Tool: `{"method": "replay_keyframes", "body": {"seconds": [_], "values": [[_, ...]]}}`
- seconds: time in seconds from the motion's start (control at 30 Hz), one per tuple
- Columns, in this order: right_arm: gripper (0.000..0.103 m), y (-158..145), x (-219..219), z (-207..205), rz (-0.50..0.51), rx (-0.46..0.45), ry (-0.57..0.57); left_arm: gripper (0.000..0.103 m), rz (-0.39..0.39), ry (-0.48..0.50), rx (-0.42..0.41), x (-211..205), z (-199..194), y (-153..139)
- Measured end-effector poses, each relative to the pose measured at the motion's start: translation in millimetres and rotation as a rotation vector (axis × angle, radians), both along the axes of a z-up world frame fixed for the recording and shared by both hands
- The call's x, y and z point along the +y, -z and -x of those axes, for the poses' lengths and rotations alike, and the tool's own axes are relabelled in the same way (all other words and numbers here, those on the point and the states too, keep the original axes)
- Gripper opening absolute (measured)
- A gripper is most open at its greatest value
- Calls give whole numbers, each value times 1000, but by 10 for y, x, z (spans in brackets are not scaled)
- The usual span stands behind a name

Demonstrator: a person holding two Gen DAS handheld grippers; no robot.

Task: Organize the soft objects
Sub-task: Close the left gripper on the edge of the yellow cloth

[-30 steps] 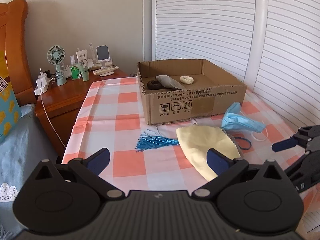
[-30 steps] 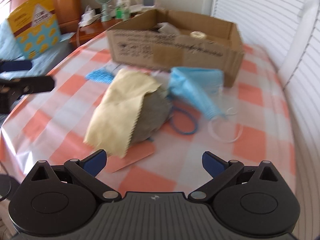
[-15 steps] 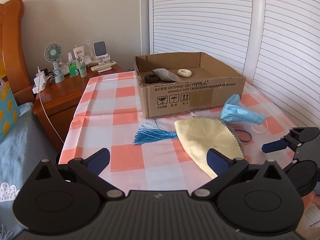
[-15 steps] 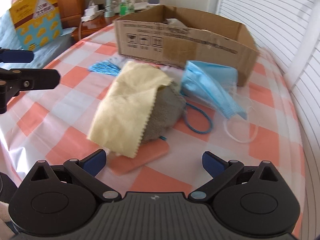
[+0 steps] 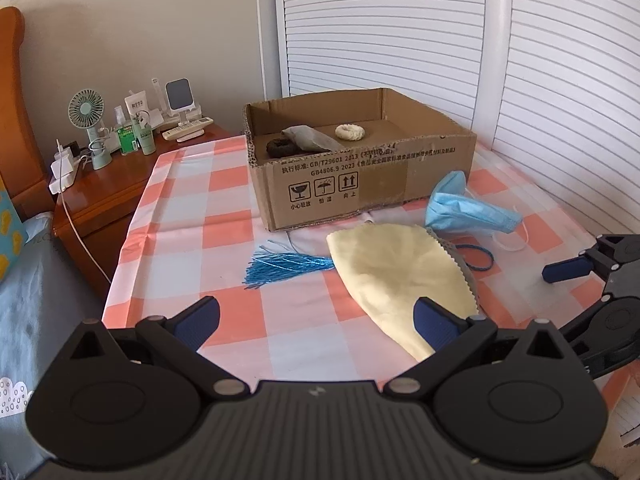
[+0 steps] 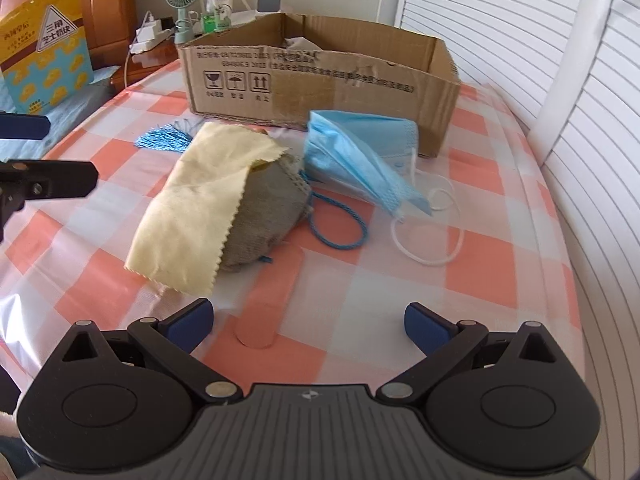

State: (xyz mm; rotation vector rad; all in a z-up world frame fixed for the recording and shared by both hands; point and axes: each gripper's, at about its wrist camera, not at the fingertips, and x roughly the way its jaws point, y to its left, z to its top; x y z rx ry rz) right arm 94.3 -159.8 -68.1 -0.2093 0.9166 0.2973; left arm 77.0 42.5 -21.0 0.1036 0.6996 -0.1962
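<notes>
pinked yellow cloth (image 6: 196, 204), pleated blue mask (image 6: 356, 152), corrugated cardboard box (image 6: 320, 84)

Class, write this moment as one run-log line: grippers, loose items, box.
left gripper: open, empty | right gripper: open, empty | yellow cloth, blue mask, blue tassel: on table | cardboard box: partly filled

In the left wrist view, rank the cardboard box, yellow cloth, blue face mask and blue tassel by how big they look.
1. Cardboard box
2. Yellow cloth
3. Blue face mask and blue tassel look about alike, so I will not rank them. The box sits farthest back, so it is truly the largest.
</notes>
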Motion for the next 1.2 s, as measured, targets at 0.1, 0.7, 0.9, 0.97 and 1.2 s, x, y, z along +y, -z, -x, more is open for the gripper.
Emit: {"method": "replay_keyframes", "body": {"seconds": [0.1, 0.7, 0.9, 0.97, 1.2], "values": [[103, 16, 5, -22, -16, -9, -8, 102, -8, 10, 10, -41, -4, 13], [103, 43, -138, 83, -47, -76, -46, 103, -11, 174, 71, -631, -531, 146], [103, 42, -145, 113, -51, -83, -49, 102, -47, 114, 106, -638, -667, 292], [103, 41, -147, 110, -52, -83, -51, 102, -53, 81, 104, -539, -649, 286], [103, 42, -149, 117, -54, -87, -53, 102, -118, -15, 128, -210, -689, 354]]}}
